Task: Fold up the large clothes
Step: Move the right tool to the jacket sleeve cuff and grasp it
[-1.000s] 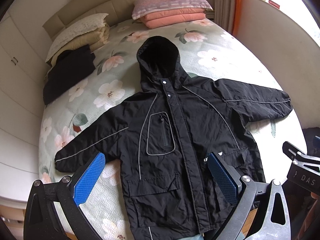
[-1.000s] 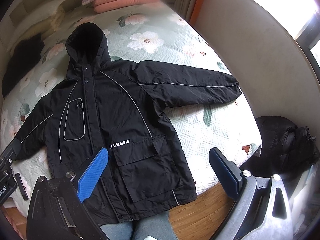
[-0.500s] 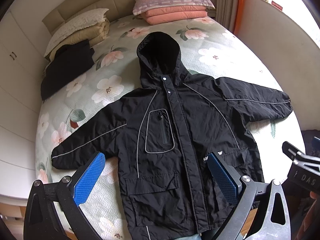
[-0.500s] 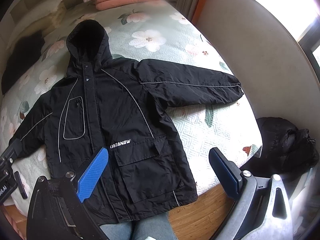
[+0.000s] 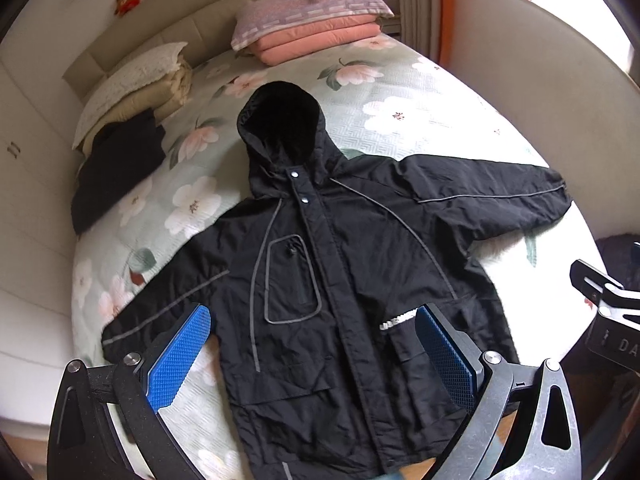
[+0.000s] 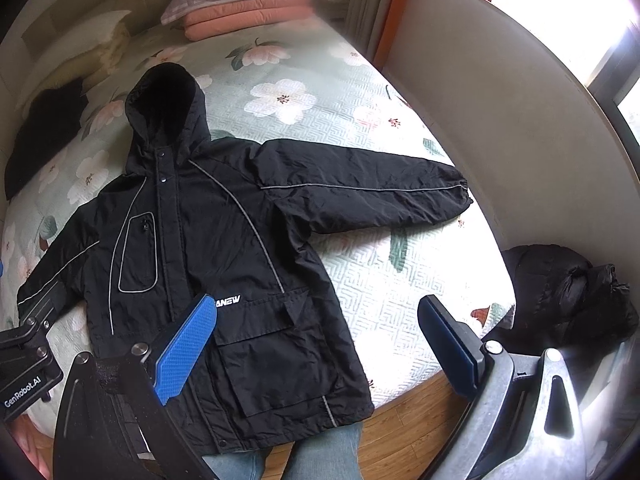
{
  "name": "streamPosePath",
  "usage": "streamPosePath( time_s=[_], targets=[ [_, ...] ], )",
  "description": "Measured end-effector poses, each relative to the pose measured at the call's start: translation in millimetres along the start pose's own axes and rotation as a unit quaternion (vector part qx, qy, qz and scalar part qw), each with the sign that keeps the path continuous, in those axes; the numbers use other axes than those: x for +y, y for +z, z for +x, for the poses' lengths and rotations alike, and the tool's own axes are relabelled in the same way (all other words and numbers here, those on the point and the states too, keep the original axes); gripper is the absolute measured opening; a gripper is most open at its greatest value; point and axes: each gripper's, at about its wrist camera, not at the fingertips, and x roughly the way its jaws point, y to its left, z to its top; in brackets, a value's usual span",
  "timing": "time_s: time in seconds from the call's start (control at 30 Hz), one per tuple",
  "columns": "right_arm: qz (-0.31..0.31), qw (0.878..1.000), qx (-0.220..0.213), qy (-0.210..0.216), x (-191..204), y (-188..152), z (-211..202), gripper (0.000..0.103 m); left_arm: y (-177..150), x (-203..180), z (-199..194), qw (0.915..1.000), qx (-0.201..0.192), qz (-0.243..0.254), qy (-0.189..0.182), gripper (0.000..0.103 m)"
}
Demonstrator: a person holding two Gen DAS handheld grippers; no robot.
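A black hooded jacket [image 5: 340, 272] with grey piping lies flat, front up, on the floral bed, hood toward the headboard and both sleeves spread out; it also shows in the right wrist view [image 6: 208, 248]. Its hem hangs over the near bed edge. My left gripper [image 5: 314, 356] is open and empty, held above the jacket's lower half. My right gripper [image 6: 316, 344] is open and empty, above the jacket's lower right pocket and the bed edge. Each gripper's body shows at the edge of the other's view.
The bed [image 5: 420, 120] carries pink folded bedding and a pillow [image 5: 312, 32] at the head, beige quilts [image 5: 136, 92] and a dark folded garment [image 5: 116, 168] at the left. A wall panel [image 6: 520, 120] runs along the right. A black bag [image 6: 568, 292] lies on the wooden floor.
Both grippers have drawn back and up slightly, so the jacket sits a little farther and more of its hem shows. The jacket has not moved; both grippers stay open.
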Motion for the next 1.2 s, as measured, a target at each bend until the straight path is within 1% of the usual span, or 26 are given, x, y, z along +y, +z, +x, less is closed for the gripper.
streamPosePath(
  time_s=[0.1,0.2,0.4,0.6,0.7,0.73,0.83,0.9,0.97,1.03,1.07,1.1,1.13,1.2],
  targets=[
    [-0.002,1.000,-0.005,0.012,-12.0,4.7,1.5,0.101,0.3,-10.3,-1.9,0.9997,0.012,-0.011,0.017,0.102],
    [-0.012,1.000,-0.008,0.027,-24.6,11.2,2.9,0.101,1.1,-21.3,-4.1,0.9992,0.021,-0.024,0.026,0.102],
    [-0.030,0.999,-0.002,0.023,-55.5,22.4,18.7,0.101,7.6,-57.2,-2.1,0.9981,0.032,-0.041,0.032,0.102],
    [-0.026,1.000,0.012,0.013,-114.2,38.6,62.8,0.101,19.4,-104.7,21.3,0.9977,0.044,-0.041,0.031,0.102],
    [-0.003,1.000,0.002,0.014,-162.4,57.0,91.8,0.101,31.7,-129.7,41.1,0.9977,0.042,-0.039,0.037,0.102],
    [0.007,1.000,-0.002,0.009,-182.2,64.4,104.0,0.101,36.6,-137.4,49.3,0.9978,0.041,-0.040,0.034,0.102],
    [0.030,0.999,-0.006,0.022,-235.4,85.2,146.7,0.101,50.5,-153.8,74.3,0.9983,0.022,-0.044,0.032,0.102],
    [0.044,0.998,-0.017,0.040,-268.9,96.5,178.7,0.101,61.6,-168.6,104.1,0.9984,0.002,-0.044,0.036,0.102],
    [0.064,0.997,-0.021,0.039,-304.6,106.8,220.9,0.101,69.8,-179.5,135.0,0.9982,-0.004,-0.044,0.041,0.102],
    [0.091,0.995,-0.009,0.046,-333.8,113.7,262.9,0.101,77.8,-187.5,170.4,0.9982,-0.002,-0.050,0.034,0.102],
    [0.107,0.993,0.002,0.052,-347.1,115.6,281.5,0.098,81.1,-191.3,188.5,0.9981,0.004,-0.054,0.029,0.102],
    [0.128,0.989,0.013,0.072,-362.7,116.5,304.5,0.096,83.7,-194.2,203.9,0.9980,0.005,-0.059,0.020,0.102],
    [0.142,0.986,0.019,0.084,-373.5,116.9,322.6,0.092,85.7,-196.6,222.0,0.9978,0.008,-0.065,0.011,0.102],
    [0.148,0.986,0.028,0.078,-384.3,117.3,352.5,0.090,87.0,-201.1,247.9,0.9975,0.015,-0.069,0.006,0.102]
  ],
)
